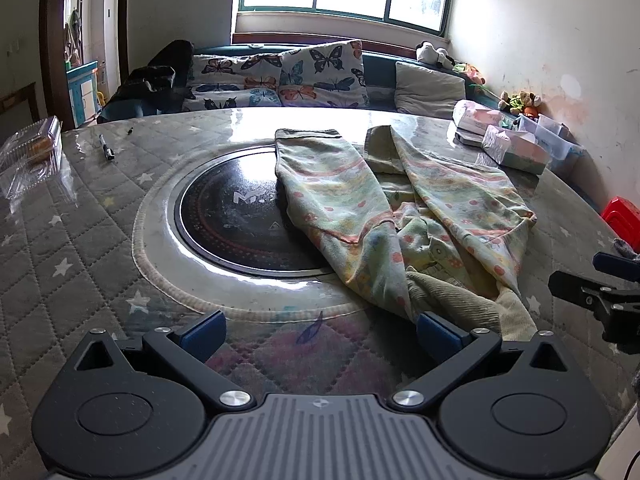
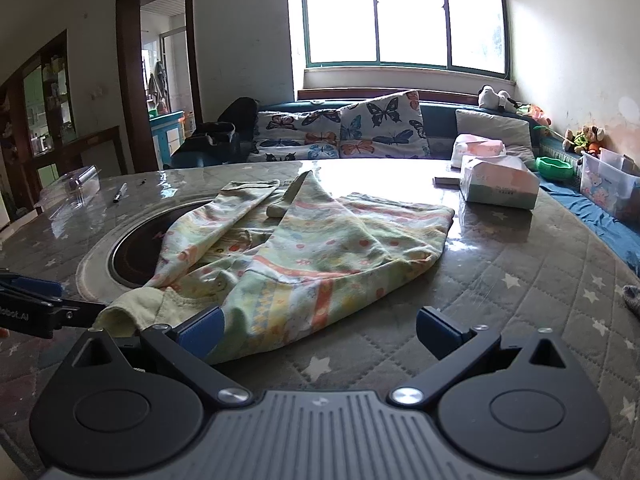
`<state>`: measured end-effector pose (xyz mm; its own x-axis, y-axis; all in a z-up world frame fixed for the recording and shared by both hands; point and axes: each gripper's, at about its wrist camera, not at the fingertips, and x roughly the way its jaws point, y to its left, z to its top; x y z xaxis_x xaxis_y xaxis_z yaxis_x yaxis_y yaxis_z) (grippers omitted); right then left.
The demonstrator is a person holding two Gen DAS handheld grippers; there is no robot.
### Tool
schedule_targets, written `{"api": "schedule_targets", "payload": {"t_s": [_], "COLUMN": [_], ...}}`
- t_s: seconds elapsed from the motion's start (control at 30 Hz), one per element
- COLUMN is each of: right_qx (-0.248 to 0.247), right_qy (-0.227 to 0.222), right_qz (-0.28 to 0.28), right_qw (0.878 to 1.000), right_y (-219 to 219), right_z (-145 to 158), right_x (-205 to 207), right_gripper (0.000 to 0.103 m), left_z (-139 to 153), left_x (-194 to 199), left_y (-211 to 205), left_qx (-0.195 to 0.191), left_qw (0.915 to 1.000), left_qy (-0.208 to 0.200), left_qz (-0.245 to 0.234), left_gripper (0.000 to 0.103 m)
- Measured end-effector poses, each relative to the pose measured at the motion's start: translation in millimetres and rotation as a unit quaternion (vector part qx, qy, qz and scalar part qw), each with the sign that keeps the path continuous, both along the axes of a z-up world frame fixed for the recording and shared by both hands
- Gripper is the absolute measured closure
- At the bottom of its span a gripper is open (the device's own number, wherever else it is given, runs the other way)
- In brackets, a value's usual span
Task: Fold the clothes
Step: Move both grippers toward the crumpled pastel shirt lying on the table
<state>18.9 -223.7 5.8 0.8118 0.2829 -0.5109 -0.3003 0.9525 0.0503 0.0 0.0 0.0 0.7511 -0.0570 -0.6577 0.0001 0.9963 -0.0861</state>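
Note:
A pale green patterned garment [image 1: 384, 208] lies crumpled on the round table, its sleeves stretched toward the far side and its ribbed hem nearest me. In the right wrist view the same garment [image 2: 304, 256] spreads across the table's middle. My left gripper [image 1: 320, 334] is open just short of the hem, its right finger beside the cloth. My right gripper [image 2: 318, 330] is open too, with its left finger at the garment's near edge. Nothing sits between either pair of fingers. The right gripper's tip [image 1: 592, 292] shows at the left wrist view's right edge.
The table [image 1: 80, 240] has a quilted star-print cover under clear plastic and a black round hotplate [image 1: 240, 216] in its middle. A pen [image 1: 106, 148] and clear plastic box [image 1: 32, 152] lie far left. Tissue packs [image 2: 496, 184] stand far right. A sofa with butterfly cushions [image 2: 360, 128] lies behind.

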Motion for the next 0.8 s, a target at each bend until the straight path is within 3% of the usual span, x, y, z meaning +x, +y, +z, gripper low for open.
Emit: {"api": "schedule_targets", "payload": {"t_s": [0.8], "right_qx": [-0.007], "right_qy": [0.029], "right_qz": [0.026], "right_qw": [0.999], "right_y": [9.8], "right_z": [-0.6], "right_x": [0.8], "right_gripper": [0.000], "left_z": [3.6], "left_x": [1.3], "left_y": [-2.9], "left_qx": [-0.001], "left_qw": [1.0000], "left_qy": [0.009], "left_qz": [0.003], "left_gripper": [0.000]}}
